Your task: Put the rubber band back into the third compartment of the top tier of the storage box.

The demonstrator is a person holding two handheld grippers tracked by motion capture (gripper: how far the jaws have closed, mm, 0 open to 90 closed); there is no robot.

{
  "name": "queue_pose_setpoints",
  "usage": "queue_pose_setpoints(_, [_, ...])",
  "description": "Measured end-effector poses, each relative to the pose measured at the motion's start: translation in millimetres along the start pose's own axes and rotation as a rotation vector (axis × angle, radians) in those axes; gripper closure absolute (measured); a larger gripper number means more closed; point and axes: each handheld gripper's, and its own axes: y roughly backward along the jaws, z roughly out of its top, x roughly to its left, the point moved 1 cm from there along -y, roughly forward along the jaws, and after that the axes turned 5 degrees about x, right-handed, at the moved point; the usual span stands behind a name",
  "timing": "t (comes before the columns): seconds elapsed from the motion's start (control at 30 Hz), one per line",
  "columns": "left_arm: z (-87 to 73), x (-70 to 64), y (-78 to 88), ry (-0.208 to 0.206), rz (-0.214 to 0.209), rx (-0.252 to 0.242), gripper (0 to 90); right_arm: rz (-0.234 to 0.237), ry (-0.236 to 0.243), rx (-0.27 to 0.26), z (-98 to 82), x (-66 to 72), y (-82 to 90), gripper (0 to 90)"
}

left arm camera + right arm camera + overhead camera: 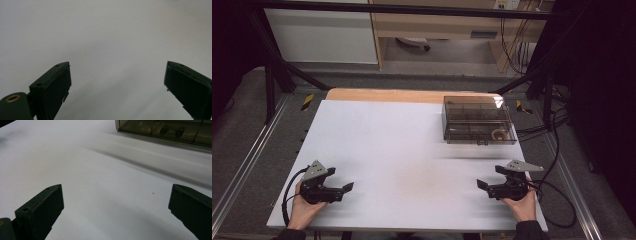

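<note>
A smoky clear plastic box (478, 121) with a shut lid and a front latch stands at the far right of the white table (377, 145); a tan ring lies inside it. Its front wall and latch appear in the right gripper view as the box (165, 129). My left gripper (343, 186) rests near the front left edge, held by a hand, jaws wide apart and empty (117, 85). My right gripper (484, 183) sits near the front right, well short of the box, open with nothing between its fingers (116, 205).
A wooden strip (412, 95) borders the table's far edge. Black frame posts and cables (537, 130) run along the right side. Grey floor and metal rails (242, 165) flank the table. Cabinets stand beyond.
</note>
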Motion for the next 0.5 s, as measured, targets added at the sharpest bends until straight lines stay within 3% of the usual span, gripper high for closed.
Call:
queue_pose_setpoints(0.27, [-0.4,-1.1,-0.2,-0.004,-0.003,0.001,6.7,0.000,0.044,0.045,-6.4,3.0,-2.4,0.6])
queue_pose_setpoints(0.5, [-0.2,-1.7,-0.6,-0.012,-0.004,0.006,6.8,-0.001,0.047,0.045,-6.7,2.7,-1.7,0.6])
